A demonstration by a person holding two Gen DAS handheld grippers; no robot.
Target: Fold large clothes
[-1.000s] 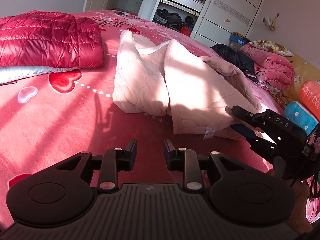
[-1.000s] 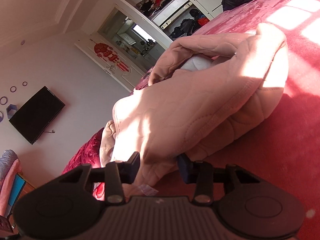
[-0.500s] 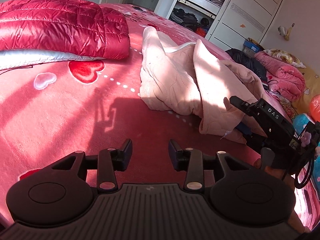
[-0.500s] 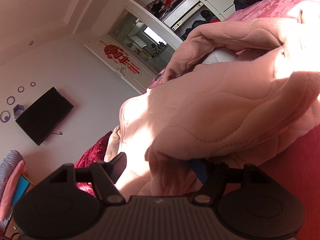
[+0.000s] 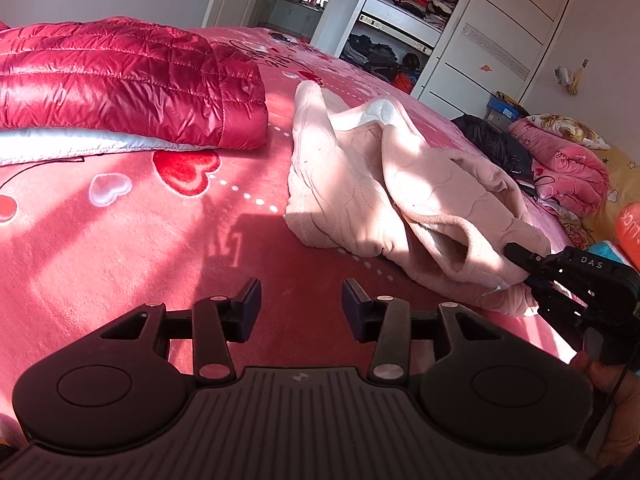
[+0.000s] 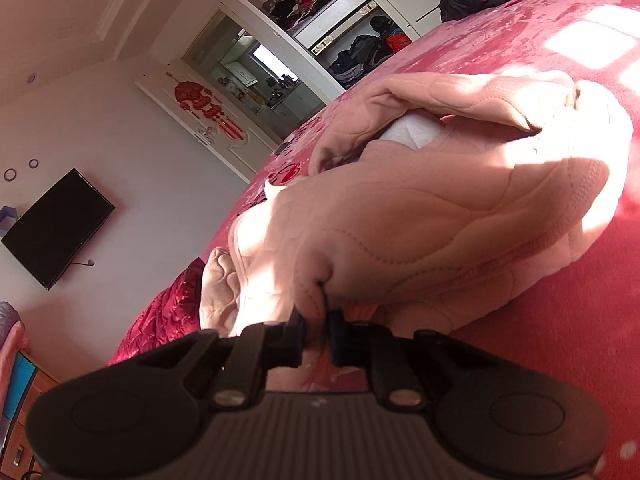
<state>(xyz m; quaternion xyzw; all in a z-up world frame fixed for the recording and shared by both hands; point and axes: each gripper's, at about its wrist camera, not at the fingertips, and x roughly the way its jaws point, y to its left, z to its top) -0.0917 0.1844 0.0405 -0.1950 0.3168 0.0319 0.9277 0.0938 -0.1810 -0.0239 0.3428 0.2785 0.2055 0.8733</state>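
- Pink quilted garment [image 5: 400, 196]: bunched in loose folds on the red heart-print bedspread [image 5: 120, 232], right of centre, long axis running from the near right edge away toward the far wardrobe [image 5: 400, 20].
- Right gripper [image 6: 318, 330]: clamped on a pinch of the garment's near hem, jaws having just been closing with the fabric between them; closer of the two to the garment, at its near right corner.
- Left gripper [image 5: 301, 306]: partly spread, jaws having just been opening, nothing between them; over bare bedspread, with the garment ahead and to the right, its near left corner [image 5: 304, 232] apart from the fingertips.
- Likely next: reach forward and right to that free corner, so both near corners are held for a fold along the long axis.
- Red down jacket [image 5: 120, 84]: lying flat at far left, well apart from the garment.
- Containers: open wardrobe shelves stacked with folded clothes; blue box [image 5: 502, 110] at its foot, contents too small to tell.
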